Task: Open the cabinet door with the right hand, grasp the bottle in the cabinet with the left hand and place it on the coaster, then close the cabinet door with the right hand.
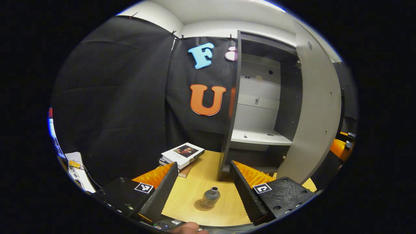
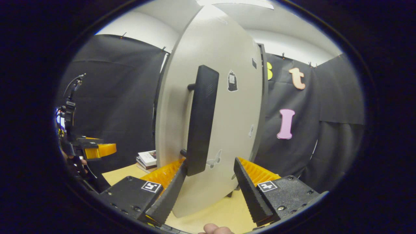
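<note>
Both jaws spread: left gripper (image 1: 203, 182) empty above bottle (image 1: 210, 197) on coaster (image 1: 199, 206); right gripper (image 2: 210, 178) straddling door handle (image 2: 201, 121), left finger possibly touching.

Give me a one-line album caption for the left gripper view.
Bottle standing on its coaster between the open left gripper, cabinet door open beyond.

Left gripper (image 1: 204, 182), right gripper (image 2: 210, 182): fingers spread.
</note>
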Action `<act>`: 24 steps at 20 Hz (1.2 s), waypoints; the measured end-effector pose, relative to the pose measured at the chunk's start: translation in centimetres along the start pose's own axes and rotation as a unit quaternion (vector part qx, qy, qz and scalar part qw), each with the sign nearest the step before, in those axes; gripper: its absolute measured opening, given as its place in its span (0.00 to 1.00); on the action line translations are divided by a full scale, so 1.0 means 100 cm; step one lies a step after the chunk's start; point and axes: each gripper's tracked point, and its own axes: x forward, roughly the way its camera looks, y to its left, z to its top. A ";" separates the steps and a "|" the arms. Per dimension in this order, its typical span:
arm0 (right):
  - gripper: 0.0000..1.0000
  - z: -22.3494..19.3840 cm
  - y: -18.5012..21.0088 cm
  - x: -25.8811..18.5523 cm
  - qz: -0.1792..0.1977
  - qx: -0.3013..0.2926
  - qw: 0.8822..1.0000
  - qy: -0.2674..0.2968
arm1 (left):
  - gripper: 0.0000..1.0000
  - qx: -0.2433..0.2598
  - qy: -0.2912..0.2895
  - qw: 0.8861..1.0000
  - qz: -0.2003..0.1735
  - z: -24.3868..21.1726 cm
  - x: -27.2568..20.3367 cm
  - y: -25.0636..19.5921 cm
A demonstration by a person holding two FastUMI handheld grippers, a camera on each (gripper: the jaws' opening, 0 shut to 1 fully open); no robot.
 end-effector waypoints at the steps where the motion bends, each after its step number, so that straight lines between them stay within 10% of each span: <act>1: 0.93 0.001 0.003 0.000 0.008 0.003 1.000 -0.002 | 0.95 0.001 0.000 1.000 0.001 0.001 0.000 0.000; 11: 0.96 0.017 0.031 0.055 0.062 -0.005 0.998 -0.013 | 0.95 0.032 -0.023 0.999 0.006 0.013 -0.014 0.009; 24: 1.00 0.036 0.080 0.166 0.109 0.013 0.994 -0.003 | 0.95 0.046 -0.024 0.989 0.136 0.005 -0.065 0.104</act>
